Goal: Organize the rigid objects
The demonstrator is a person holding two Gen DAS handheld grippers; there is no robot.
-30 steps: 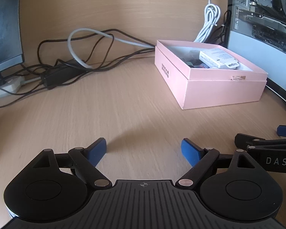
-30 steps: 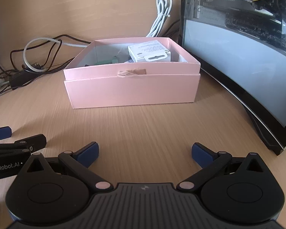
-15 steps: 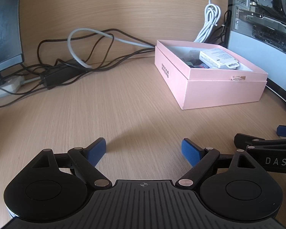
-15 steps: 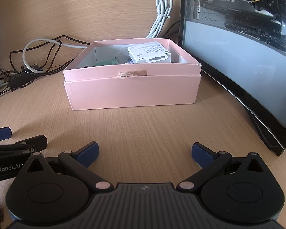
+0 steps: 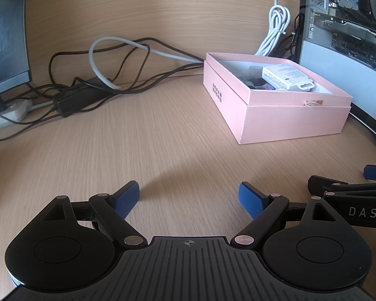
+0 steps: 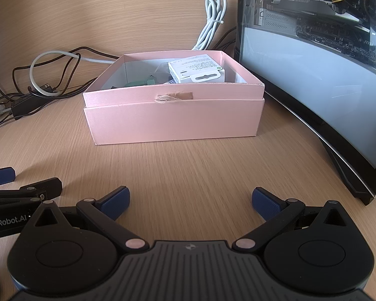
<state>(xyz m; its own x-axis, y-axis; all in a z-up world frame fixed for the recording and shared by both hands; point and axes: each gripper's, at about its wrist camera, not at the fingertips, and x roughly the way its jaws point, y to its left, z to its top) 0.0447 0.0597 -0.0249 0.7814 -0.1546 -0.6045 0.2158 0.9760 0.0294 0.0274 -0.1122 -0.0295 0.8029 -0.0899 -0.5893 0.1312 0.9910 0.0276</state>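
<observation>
An open pink box stands on the wooden desk, also in the right wrist view. Inside lie a white packaged item, a green part and other small things, partly hidden by the wall. My left gripper is open and empty, low over the desk, left of and nearer than the box. My right gripper is open and empty, straight in front of the box. Each gripper's side shows in the other's view: the right one, the left one.
A tangle of black and grey cables with a power adapter lies at the back left. A coiled white cable hangs behind the box. A curved monitor stands right of the box. A second screen is at far left.
</observation>
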